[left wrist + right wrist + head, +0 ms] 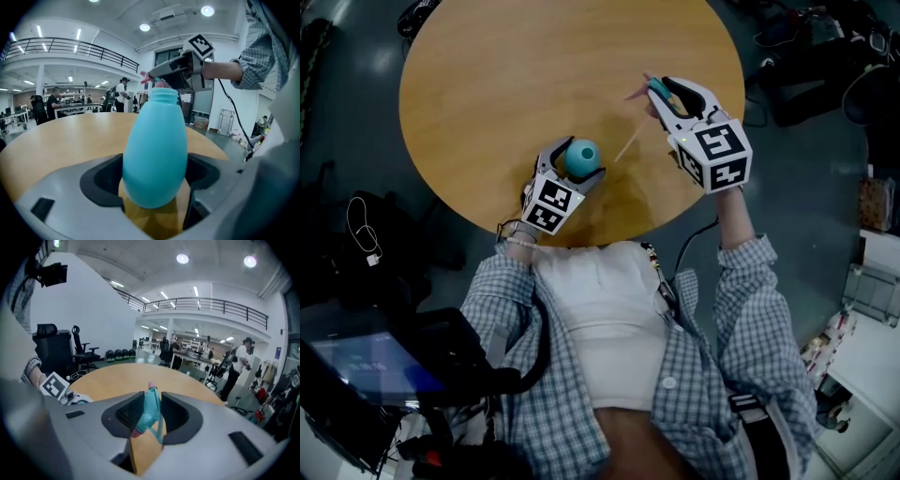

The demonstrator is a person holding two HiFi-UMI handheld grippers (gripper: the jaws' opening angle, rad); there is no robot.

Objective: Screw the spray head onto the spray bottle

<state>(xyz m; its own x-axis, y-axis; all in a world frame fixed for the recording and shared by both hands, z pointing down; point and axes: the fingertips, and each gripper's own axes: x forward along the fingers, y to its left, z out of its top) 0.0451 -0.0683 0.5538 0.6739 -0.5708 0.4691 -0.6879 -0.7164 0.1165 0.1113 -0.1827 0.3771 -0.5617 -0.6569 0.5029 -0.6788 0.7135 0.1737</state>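
Head view: left gripper point(578, 161) clamps the spray bottle point(582, 155) on the table point(506, 75).
Left gripper view: spray bottle point(154, 150) upright between its jaws, pressed on both sides.
Right gripper view: jaws part-closed on the spray head point(150, 413).

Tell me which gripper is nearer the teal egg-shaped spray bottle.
Left. The left gripper is shut on the teal egg-shaped spray bottle; the right gripper holds the teal spray head off to its right, apart from it.
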